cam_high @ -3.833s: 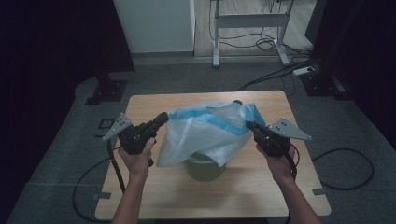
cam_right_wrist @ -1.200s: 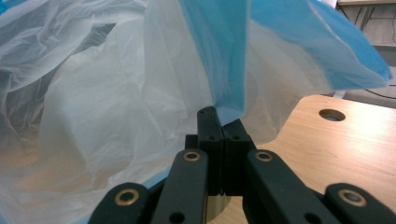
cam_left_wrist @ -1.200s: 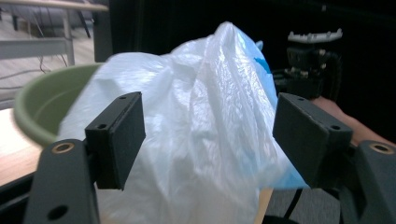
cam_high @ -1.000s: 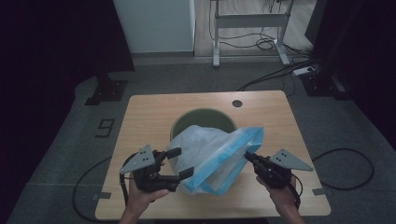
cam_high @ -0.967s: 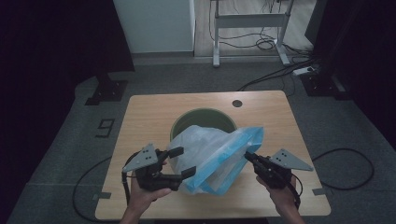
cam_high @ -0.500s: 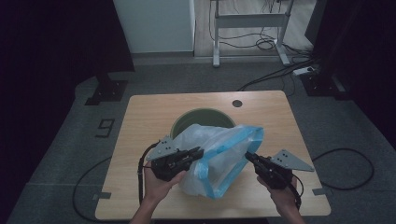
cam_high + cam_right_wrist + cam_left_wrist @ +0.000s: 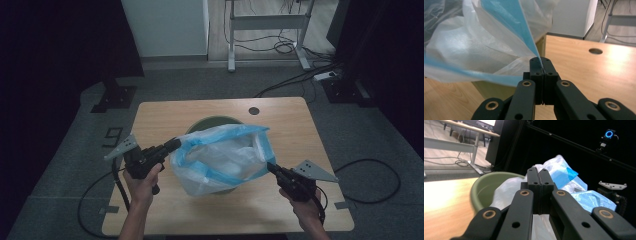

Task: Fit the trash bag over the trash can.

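A: Where's the bag sitting?

B: The plastic bag (image 7: 220, 157) is hanging spread open over the green bin (image 7: 212, 121), mid-tabletop, a bit toward the near edge. Its blue-trimmed mouth is stretching between both tools.

A: Left side?

B: The left gripper (image 7: 172, 145) is coming in from the left edge, the forearm rising from the near-left corner, the hand (image 7: 142, 177) wrapping the body from below and the tool pointing right and slightly away. Its jaws have just been closing; in the left gripper view (image 7: 539, 173) they're meeting flat, with the bag rim right at the tips. It's pinching the left end of the rim.

A: Right?

B: The right gripper (image 7: 270, 167) is angling up-left from the near-right corner, the hand (image 7: 305, 202) low behind it. The right gripper view (image 7: 540, 61) is showing the jaws together, clamped on the blue hem, with film fanning out above them.

A: Bin position?

B: It's standing under the bag, its far rim peeking out toward the far edge.
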The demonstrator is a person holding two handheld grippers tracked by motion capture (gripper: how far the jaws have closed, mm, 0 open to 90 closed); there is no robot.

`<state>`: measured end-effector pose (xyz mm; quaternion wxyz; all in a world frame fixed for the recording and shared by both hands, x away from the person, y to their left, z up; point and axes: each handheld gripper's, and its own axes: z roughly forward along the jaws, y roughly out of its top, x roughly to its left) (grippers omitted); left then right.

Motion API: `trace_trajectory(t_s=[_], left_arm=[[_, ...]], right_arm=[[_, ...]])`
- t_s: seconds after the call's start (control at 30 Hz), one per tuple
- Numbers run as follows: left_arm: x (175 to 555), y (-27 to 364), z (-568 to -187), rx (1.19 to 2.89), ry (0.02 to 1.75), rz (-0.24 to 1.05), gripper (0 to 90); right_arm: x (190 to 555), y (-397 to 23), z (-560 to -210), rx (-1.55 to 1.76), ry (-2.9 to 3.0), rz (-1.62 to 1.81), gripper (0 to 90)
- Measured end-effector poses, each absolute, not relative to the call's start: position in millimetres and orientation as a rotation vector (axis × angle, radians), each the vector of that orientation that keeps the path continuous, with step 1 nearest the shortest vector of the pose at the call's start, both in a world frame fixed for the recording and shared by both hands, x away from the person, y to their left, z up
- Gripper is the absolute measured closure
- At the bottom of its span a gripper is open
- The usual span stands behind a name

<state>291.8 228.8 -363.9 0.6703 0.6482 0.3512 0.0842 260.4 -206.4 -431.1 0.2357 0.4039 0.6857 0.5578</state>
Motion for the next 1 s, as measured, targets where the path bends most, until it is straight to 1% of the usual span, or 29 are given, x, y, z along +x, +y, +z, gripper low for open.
trace_trajectory(t_s=[0.17,0.2,0.4,0.5,0.6,0.67,0.8,0.9,1.0], left_arm=[[284.3,239.5,-380.5,1.47,0.82,0.182,89.8],[282.2,243.2,-390.9,1.484,0.841,0.184,89.8],[285.0,251.9,-414.2,1.49,0.87,0.164,89.8],[284.1,253.3,-420.3,1.507,0.87,0.167,89.8],[281.9,254.7,-425.6,1.524,0.858,0.163,89.8],[279.4,255.3,-429.6,1.55,0.845,0.182,89.9],[279.6,258.2,-435.8,1.564,0.858,0.176,89.9],[285.5,261.7,-439.5,1.566,0.893,0.176,89.8],[294.0,261.5,-438.7,1.57,0.921,0.176,89.7]], right_arm=[[260.0,-205.9,-442.4,1.134,1.891,1.524,87.9],[261.9,-205.1,-448.2,1.147,1.902,1.504,87.9],[276.6,-203.3,-458.3,1.178,1.919,1.434,87.9],[282.0,-202.0,-463.9,1.189,1.941,1.409,87.9],[282.5,-199.2,-470.8,1.191,1.962,1.395,87.9],[281.2,-195.3,-478.8,1.196,1.987,1.383,87.9],[281.4,-192.8,-489.9,1.212,2.005,1.364,87.9],[285.7,-196.5,-489.1,1.241,1.983,1.37,87.9],[290.5,-199.0,-479.7,1.236,1.95,1.372,87.9]])
